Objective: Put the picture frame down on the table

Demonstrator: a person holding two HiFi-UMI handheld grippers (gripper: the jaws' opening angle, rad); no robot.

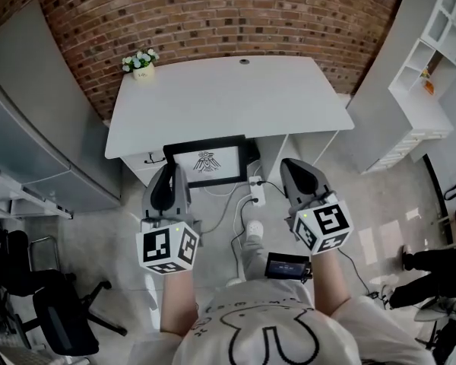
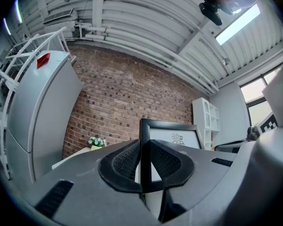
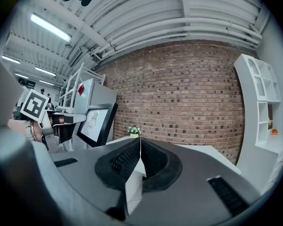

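The picture frame (image 1: 208, 162) is black, with a white sheet that bears a small bird emblem. It hangs in the air just in front of the white table's (image 1: 235, 101) near edge. My left gripper (image 1: 169, 173) is shut on the frame's left border, and in the left gripper view the black border (image 2: 145, 126) stands upright between the closed jaws (image 2: 145, 144). My right gripper (image 1: 296, 169) is to the right of the frame, apart from it, shut on nothing (image 3: 140, 144). The frame (image 3: 95, 120) shows at the left of the right gripper view.
A small pot of white flowers (image 1: 140, 65) stands at the table's far left corner. A brick wall runs behind, with a grey cabinet (image 1: 30, 120) at the left and a white shelf unit (image 1: 429, 59) at the right. Cables and a power strip (image 1: 254, 192) lie under the table; an office chair (image 1: 57, 310) is at the lower left.
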